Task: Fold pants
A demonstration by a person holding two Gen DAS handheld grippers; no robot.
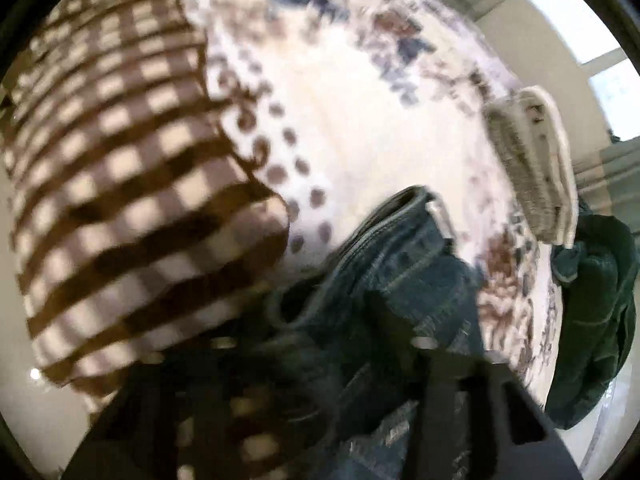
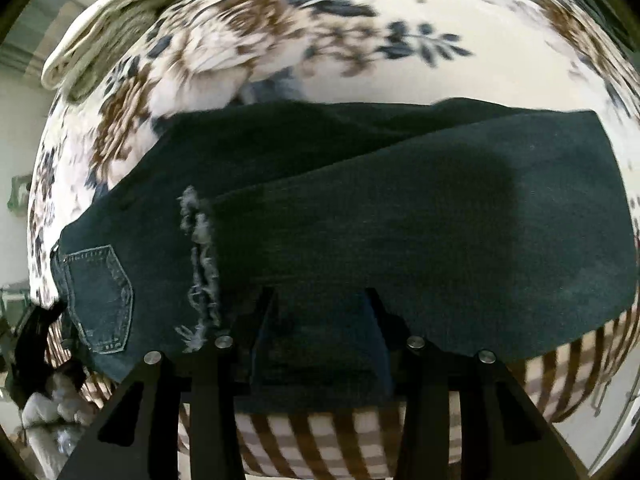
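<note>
No words, letters or numbers can be read in either view. A small pale tag is seen at the waistband of the jeans (image 1: 400, 264) in the left wrist view, but it is too blurred to be read. On the back pocket (image 2: 102, 300) only stitching is seen.

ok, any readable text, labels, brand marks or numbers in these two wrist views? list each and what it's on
None readable in either view.
Dark blue denim jeans: back pocket shows only stitching, no brand patch visible.
Pale tab at the jeans' waistband: too blurred to tell if printed.
Floral bedspread, brown checked blanket, folded beige towel: patterns only.
</note>
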